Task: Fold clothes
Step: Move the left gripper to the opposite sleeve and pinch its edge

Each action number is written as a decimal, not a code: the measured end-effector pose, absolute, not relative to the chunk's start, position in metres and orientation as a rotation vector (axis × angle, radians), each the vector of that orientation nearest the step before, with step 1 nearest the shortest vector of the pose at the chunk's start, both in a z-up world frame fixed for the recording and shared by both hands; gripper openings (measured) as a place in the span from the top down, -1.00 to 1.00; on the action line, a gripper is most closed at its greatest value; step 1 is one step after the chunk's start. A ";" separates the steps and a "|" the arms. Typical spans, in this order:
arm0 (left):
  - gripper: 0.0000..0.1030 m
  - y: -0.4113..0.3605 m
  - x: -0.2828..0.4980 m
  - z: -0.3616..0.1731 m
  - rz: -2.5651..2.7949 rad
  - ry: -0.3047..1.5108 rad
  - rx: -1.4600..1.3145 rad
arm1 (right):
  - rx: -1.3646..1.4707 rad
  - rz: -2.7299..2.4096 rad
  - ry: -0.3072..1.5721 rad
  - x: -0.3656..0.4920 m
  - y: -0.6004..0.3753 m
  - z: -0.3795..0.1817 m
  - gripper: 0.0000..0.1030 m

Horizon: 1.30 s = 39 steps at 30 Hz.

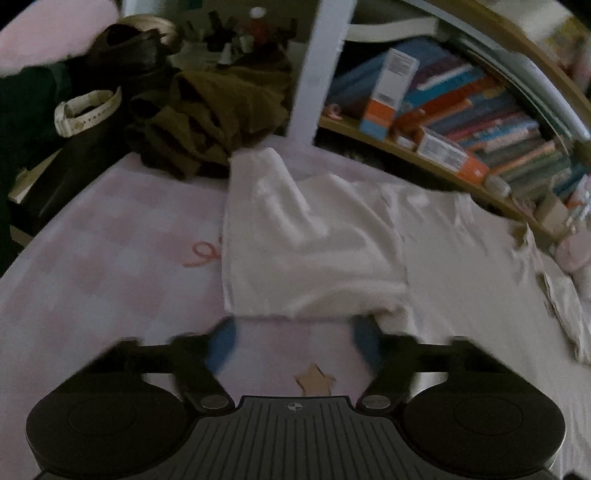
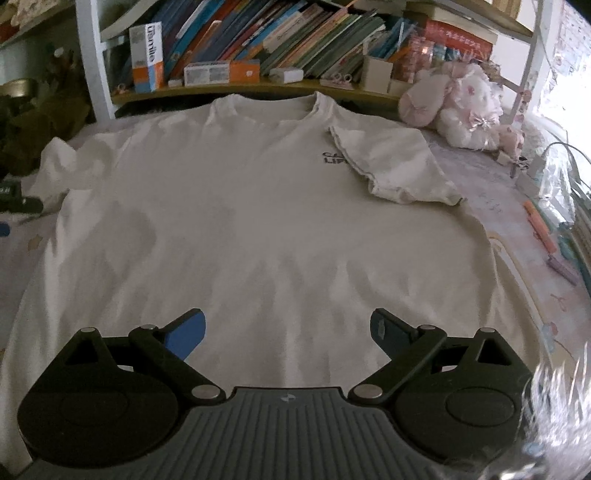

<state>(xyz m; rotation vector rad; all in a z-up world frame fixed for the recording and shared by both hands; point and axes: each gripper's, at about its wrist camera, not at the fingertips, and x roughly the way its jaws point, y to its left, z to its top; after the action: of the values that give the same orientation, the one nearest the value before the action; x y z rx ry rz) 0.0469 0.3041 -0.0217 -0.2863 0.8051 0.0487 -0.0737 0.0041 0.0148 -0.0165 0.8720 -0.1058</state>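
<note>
White T-shirt [image 2: 240, 221] flat below bookshelf [image 2: 258, 88], one sleeve [image 2: 391, 166] folded in; soft, light: pinch hem/sleeve edge. Left gripper [image 1: 293, 341], right gripper [image 2: 288, 332] released.

A pale pink checked bedsheet [image 1: 110, 258] with small printed motifs covers the bed. Behind it runs a wooden shelf [image 2: 258, 88] on white uprights [image 2: 90, 55], packed with leaning books [image 2: 295, 33] and small boxes [image 2: 147, 55]. A pink plush toy [image 2: 465, 103] sits at the shelf's right end. Strong daylight enters at the far right, probably from a window [image 2: 565, 74]. In the dim, blurred left wrist view a brown heap of cloth [image 1: 207, 118] lies at the bed's far edge
</note>
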 end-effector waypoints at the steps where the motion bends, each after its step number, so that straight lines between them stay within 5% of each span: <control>1: 0.37 0.309 0.052 -0.022 0.082 0.800 -0.291 | -0.024 -0.100 0.874 -0.073 0.007 0.015 -0.87; 16: 0.35 0.320 0.105 -0.032 0.160 0.780 -0.235 | -0.051 -0.092 0.888 -0.063 0.016 0.015 -0.87; 20: 0.89 0.320 0.100 -0.029 0.166 0.757 -0.257 | -0.042 -0.108 0.888 -0.064 0.014 0.015 -0.87; 21: 0.89 0.321 0.097 -0.028 0.165 0.749 -0.275 | -0.039 -0.111 0.888 -0.065 0.013 0.015 -0.87; 29: 0.87 0.331 0.090 -0.024 0.149 0.728 -0.375 | -0.015 -0.146 0.888 -0.067 0.008 0.015 -0.87; 39: 0.54 0.332 0.094 -0.034 0.128 0.768 -0.338 | -0.016 -0.148 0.884 -0.070 0.006 0.016 -0.87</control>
<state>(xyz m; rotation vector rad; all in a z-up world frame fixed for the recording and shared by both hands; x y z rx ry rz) 0.0936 0.3322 -0.0338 -0.3384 0.7675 0.1281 -0.0701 0.0059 0.0164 -0.0164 0.8843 -0.1480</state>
